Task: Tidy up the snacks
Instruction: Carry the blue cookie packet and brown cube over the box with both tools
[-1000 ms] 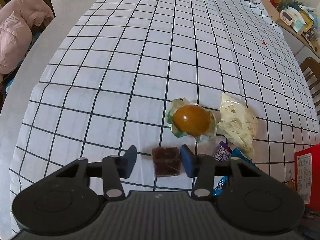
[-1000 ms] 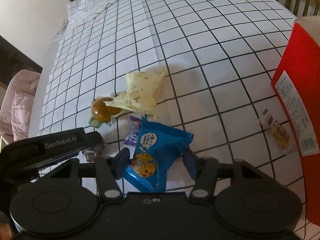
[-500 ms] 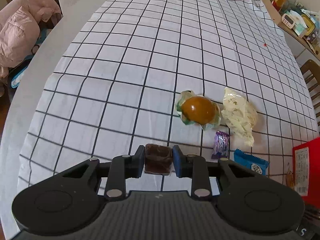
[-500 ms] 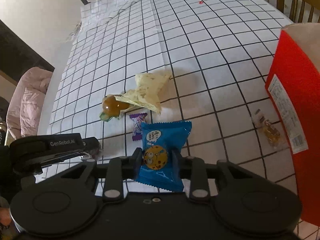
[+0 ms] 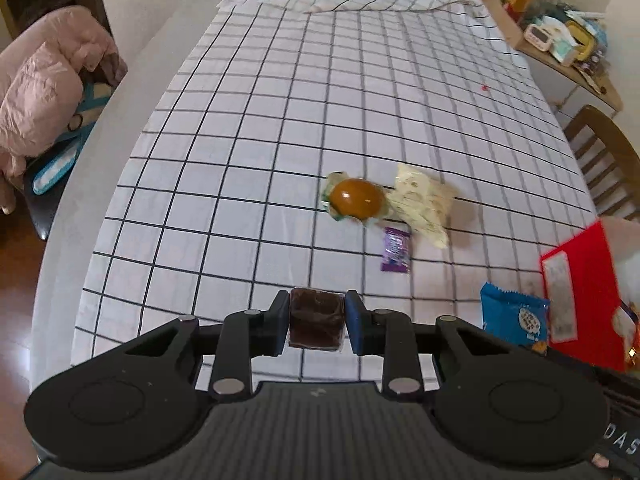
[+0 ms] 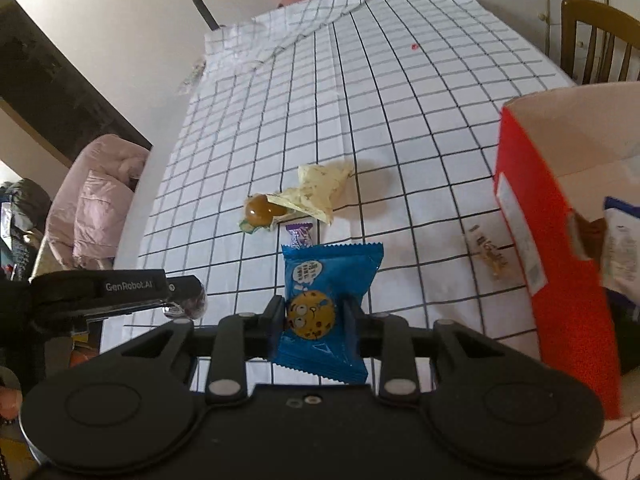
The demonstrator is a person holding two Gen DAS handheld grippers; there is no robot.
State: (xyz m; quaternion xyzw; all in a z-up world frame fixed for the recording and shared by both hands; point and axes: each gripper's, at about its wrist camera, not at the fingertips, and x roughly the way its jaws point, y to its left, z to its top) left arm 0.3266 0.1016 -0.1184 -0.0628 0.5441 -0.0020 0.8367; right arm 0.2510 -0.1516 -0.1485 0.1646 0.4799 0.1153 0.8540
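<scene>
My left gripper [image 5: 317,322] is shut on a dark brown wrapped square snack [image 5: 317,323], lifted above the checked tablecloth [image 5: 280,128]. My right gripper [image 6: 313,317] is shut on a blue cookie packet [image 6: 326,304], also off the table. The left gripper [image 6: 188,300] shows at the left of the right wrist view. On the cloth lie an amber egg-shaped snack [image 5: 357,198], a pale yellow packet [image 5: 422,204] and a small purple candy [image 5: 395,249]. A red open box [image 6: 560,240] stands at the right, with packets inside.
A small clear-wrapped snack [image 6: 490,256] lies by the red box. A wooden chair [image 5: 604,160] stands at the right, a pink jacket [image 5: 44,92] on a chair at the left, and a cluttered shelf [image 5: 560,44] at the far right.
Both grippers closed on their snacks and rose from the table: the left with the brown square, the right with the blue cookie packet. The red box now shows more fully on the right.
</scene>
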